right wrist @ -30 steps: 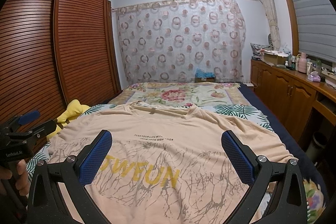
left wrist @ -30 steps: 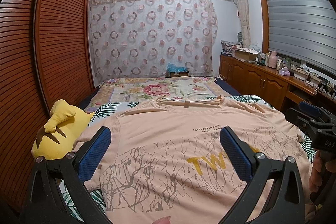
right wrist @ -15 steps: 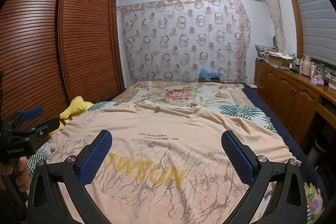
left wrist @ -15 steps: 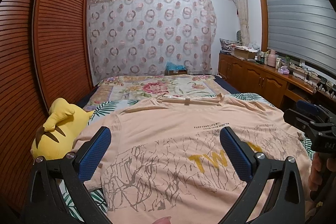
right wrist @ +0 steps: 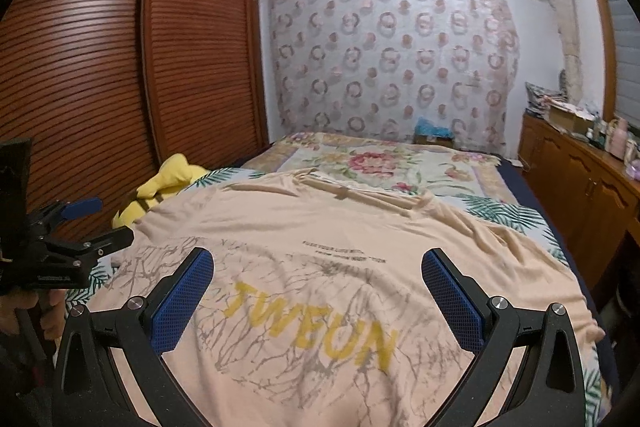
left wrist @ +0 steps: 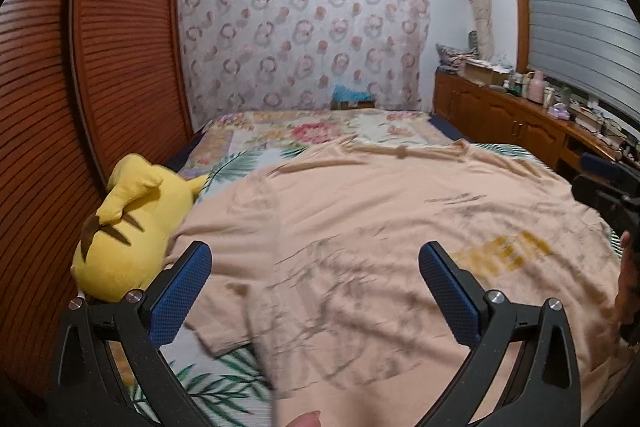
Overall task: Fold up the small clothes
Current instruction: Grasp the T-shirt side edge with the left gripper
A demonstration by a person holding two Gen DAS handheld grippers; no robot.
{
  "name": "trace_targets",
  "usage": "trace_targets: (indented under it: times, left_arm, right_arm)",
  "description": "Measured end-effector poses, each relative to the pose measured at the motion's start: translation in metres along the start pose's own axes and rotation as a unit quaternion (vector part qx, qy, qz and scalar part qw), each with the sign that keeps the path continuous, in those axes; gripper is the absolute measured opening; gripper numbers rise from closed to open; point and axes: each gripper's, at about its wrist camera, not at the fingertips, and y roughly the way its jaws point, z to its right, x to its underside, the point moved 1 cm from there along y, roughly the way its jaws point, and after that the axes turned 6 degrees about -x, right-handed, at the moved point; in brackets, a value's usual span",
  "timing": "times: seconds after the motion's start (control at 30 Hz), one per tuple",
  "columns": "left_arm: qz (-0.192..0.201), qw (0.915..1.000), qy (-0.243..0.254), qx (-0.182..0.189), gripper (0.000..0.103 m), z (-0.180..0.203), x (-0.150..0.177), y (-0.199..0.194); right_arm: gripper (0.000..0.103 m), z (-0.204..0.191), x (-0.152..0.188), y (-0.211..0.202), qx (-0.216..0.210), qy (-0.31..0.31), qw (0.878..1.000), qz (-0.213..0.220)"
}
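A peach T-shirt (left wrist: pixel 360 227) with yellow letters and a grey branch print lies spread flat, front up, on the bed; it also shows in the right wrist view (right wrist: pixel 320 267). Its collar points away from me. My left gripper (left wrist: pixel 316 291) is open and empty, held above the shirt's left side near the short sleeve (left wrist: pixel 224 319). My right gripper (right wrist: pixel 316 291) is open and empty above the shirt's lower middle. Each gripper shows at the edge of the other's view: the right one (left wrist: pixel 612 195) and the left one (right wrist: pixel 76 243).
A yellow plush toy (left wrist: pixel 132 227) lies at the bed's left edge beside the sleeve. A brown slatted wardrobe (right wrist: pixel 120 87) stands along the left. A wooden cabinet (left wrist: pixel 520 123) with clutter runs along the right. A floral bedspread (right wrist: pixel 380 167) covers the far bed.
The left gripper has swung left and tipped down toward the sleeve and plush toy; its view is blurred by motion. The right gripper has shifted slightly. Both stay open.
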Motion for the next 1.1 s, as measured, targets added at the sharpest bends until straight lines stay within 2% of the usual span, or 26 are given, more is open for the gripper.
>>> trace_targets:
  times: [0.17, 0.37, 0.5, 0.57, 0.83, 0.97, 1.1]
  left_arm:
    - [-0.018, 0.9996, -0.019, -0.008, 0.103, -0.033, 0.006, 0.013]
    - [-0.038, 0.9989, -0.019, -0.022, 0.103, -0.072, 0.008, 0.027]
    - [-0.067, 0.9974, -0.009, -0.025, 0.103, -0.092, 0.012, 0.041]
    - [-0.088, 0.9957, -0.015, -0.023, 0.098, -0.103, 0.015, 0.049]
    - [-0.158, 0.9848, -0.071, 0.018, 0.065, -0.142, 0.019, 0.089]
    - [-0.185, 0.9791, -0.078, 0.031, 0.059, -0.147, 0.024, 0.102]
    - [-0.201, 0.9737, -0.092, 0.055, 0.043, -0.148, 0.031, 0.109]
  right_arm:
    - [0.103, 0.007, -0.008, 0.018, -0.015, -0.017, 1.000, -0.021]
    - [0.103, 0.014, -0.016, 0.043, -0.043, -0.028, 0.997, -0.061]
    - [0.103, 0.020, -0.026, 0.063, -0.058, -0.038, 0.993, -0.094]
    - [0.103, 0.021, -0.028, 0.069, -0.068, -0.043, 0.991, -0.111]
    - [0.103, 0.029, -0.045, 0.080, -0.103, -0.059, 0.982, -0.148]
    - [0.103, 0.037, -0.049, 0.082, -0.116, -0.057, 0.979, -0.158]
    - [0.103, 0.044, -0.046, 0.075, -0.125, -0.055, 0.977, -0.164]
